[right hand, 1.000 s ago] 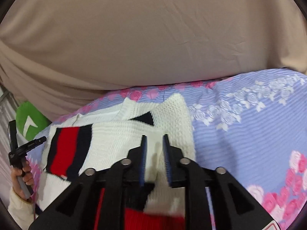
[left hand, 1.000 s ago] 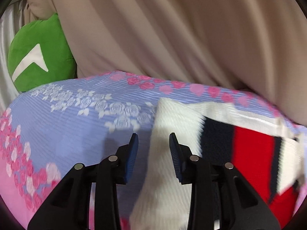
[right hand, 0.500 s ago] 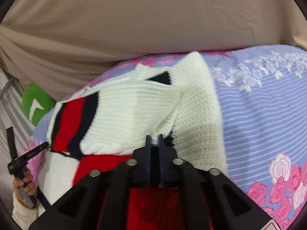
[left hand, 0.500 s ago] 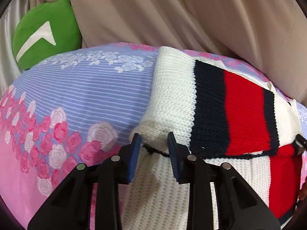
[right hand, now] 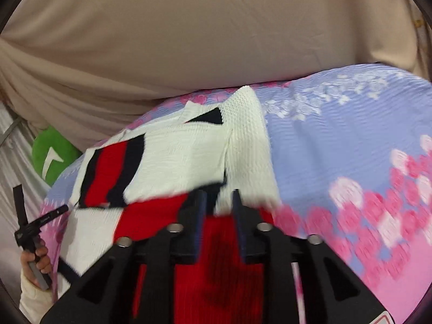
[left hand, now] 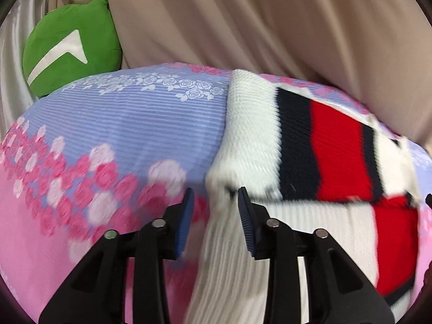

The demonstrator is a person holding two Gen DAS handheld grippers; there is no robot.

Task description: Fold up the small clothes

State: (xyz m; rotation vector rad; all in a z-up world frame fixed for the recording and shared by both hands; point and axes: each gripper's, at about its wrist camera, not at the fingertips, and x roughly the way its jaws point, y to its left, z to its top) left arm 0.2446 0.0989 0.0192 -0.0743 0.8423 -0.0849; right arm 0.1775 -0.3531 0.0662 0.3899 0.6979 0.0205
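Sweater [left hand: 251,140] edge between left gripper [left hand: 216,197] and right gripper [right hand: 218,193], jaws just parted, unclamped.

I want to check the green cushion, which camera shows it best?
The left wrist view: the green cushion sits large and sharp at upper left, white mark clear. The right wrist view shows only a small part at the left edge.

White arrowhead sign on green cushion [left hand: 70,46]; no legible text.

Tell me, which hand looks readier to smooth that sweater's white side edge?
Probably the left: its hand-held gripper has just opened, straddling the knit sweater at that edge. The right hand-held gripper, also just opened, sits over the red middle.
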